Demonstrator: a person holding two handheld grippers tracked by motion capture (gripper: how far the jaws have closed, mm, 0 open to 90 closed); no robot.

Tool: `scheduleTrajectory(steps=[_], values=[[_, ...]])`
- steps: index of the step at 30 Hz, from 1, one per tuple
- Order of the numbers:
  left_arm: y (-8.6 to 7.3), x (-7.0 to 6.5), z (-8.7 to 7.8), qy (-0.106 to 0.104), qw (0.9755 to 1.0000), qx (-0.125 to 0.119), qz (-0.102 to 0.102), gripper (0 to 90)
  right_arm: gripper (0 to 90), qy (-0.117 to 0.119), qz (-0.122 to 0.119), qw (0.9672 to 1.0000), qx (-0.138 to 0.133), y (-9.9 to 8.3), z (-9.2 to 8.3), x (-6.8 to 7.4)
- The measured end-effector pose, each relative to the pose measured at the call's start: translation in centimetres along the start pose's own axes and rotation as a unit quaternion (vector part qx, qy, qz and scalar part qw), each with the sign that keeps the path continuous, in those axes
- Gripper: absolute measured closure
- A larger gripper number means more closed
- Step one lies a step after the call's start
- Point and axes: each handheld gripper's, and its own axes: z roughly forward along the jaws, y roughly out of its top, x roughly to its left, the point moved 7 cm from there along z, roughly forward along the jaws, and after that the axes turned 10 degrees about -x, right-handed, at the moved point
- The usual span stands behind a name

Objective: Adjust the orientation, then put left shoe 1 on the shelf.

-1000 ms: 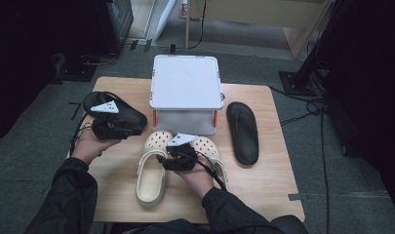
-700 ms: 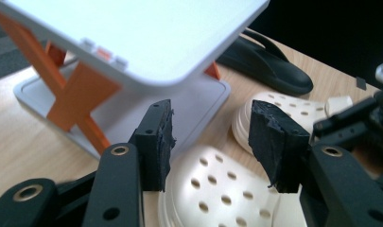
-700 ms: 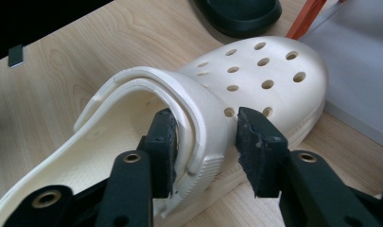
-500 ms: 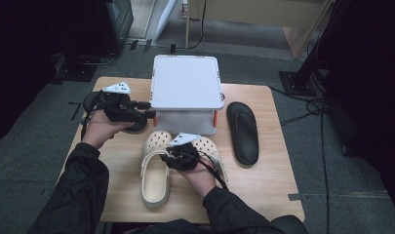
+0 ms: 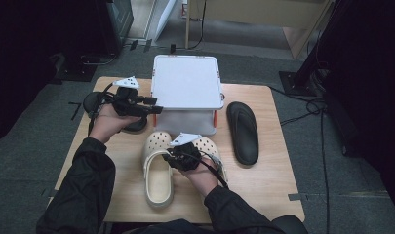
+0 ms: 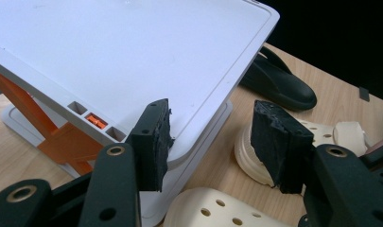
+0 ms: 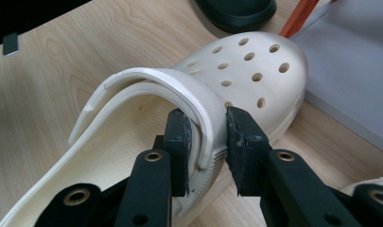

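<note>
wooden table (image 5: pixel 268 175) with white box (image 5: pixel 186 80), cream clogs (image 5: pixel 158 178), two black sandals (image 5: pixel 243 130)

Counted on the wooden table (image 5: pixel 275 180): 2 cream clogs, the nearer clog (image 5: pixel 158 175) and the second clog (image 5: pixel 209 146) beside it. 2 black sandals: 1 right of the box (image 5: pixel 243 130), 1 at the left (image 5: pixel 93 102), partly hidden. 1 white storage box (image 5: pixel 186 83). 2 handheld grippers, left (image 5: pixel 151 105) and right (image 5: pixel 171 157).
</note>
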Motion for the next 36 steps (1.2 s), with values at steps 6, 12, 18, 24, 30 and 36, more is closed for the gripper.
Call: scheduleTrajectory(steps=[6, 12, 18, 24, 30, 36], values=[[-0.1, 0.0, 0.0, 0.000, 1.0000, -0.005, 0.004, 48.5, 74.4, -0.002, 0.006, 1.0000, 0.001, 0.2, -0.3, -0.3], [-0.1, 0.0, 0.0, 0.001, 1.0000, -0.007, 0.005, 48.9, 76.4, -0.005, 0.019, 0.9998, -0.006, 0.6, -0.8, -0.9], [-0.2, 0.0, 0.0, 0.001, 0.9999, -0.011, 0.004, 48.9, 76.9, -0.012, 0.020, 0.9996, -0.017, 1.4, -1.5, -1.4], [-0.2, 0.0, 0.0, 0.002, 0.9999, -0.011, 0.005, 49.0, 76.8, -0.032, 0.018, 0.9988, -0.033, 2.7, -2.2, -2.6], [-0.2, 0.0, 0.0, 0.003, 0.9999, -0.010, 0.008, 49.4, 76.7, -0.062, 0.008, 0.9975, -0.033, 3.5, -1.8, -4.4], [-0.2, 0.0, 0.0, 0.001, 0.9999, -0.011, 0.008, 49.4, 76.3, -0.091, 0.023, 0.9954, -0.021, 3.4, -0.9, -6.5]])
